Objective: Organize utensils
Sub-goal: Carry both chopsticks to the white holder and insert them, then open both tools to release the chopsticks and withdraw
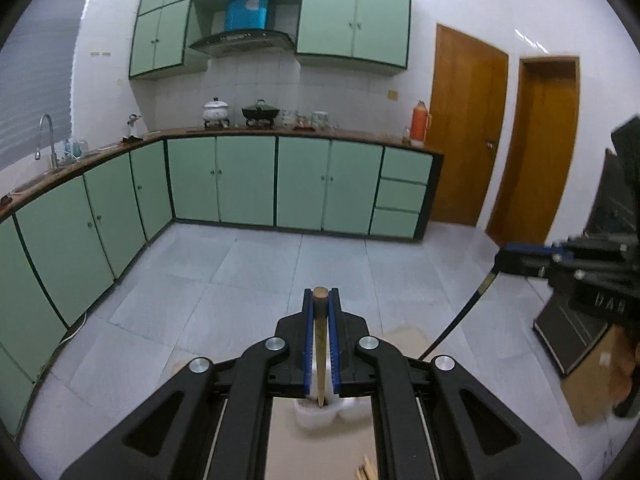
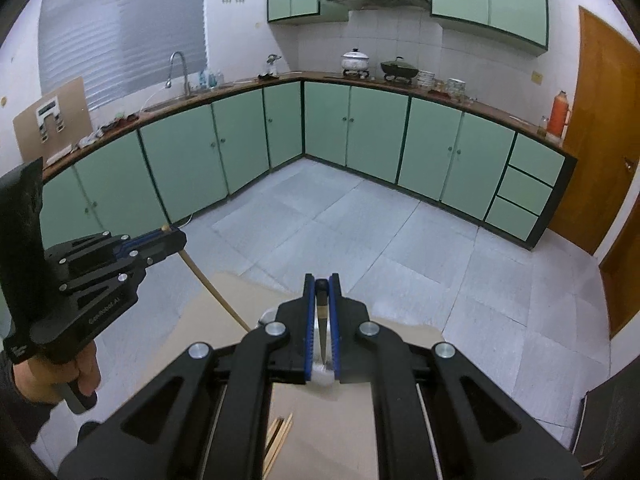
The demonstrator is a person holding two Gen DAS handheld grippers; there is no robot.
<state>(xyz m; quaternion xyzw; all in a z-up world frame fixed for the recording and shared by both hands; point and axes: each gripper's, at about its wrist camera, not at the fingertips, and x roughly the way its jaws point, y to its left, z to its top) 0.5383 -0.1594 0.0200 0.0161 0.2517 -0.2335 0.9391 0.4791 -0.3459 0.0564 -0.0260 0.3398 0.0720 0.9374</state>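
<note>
My left gripper point(image 1: 321, 300) is shut on a light wooden chopstick point(image 1: 320, 344) whose lower end reaches into a white utensil holder point(image 1: 316, 416) below the fingers. My right gripper point(image 2: 321, 286) is shut on a dark chopstick point(image 2: 322, 328) with a pale band, pointing down to the same white holder point(image 2: 322, 378). In the left wrist view the right gripper point(image 1: 520, 260) shows at the right, the dark chopstick point(image 1: 460, 320) slanting down from it. In the right wrist view the left gripper point(image 2: 160, 240) shows at the left with its wooden chopstick point(image 2: 212, 292).
The holder stands on a light brown tabletop point(image 2: 224, 320). Loose wooden chopsticks point(image 2: 280, 436) lie on it close to me. Green kitchen cabinets point(image 1: 248, 180), a grey tiled floor point(image 1: 260, 280) and brown doors point(image 1: 464, 128) lie beyond. A dark box point(image 1: 580, 332) stands at right.
</note>
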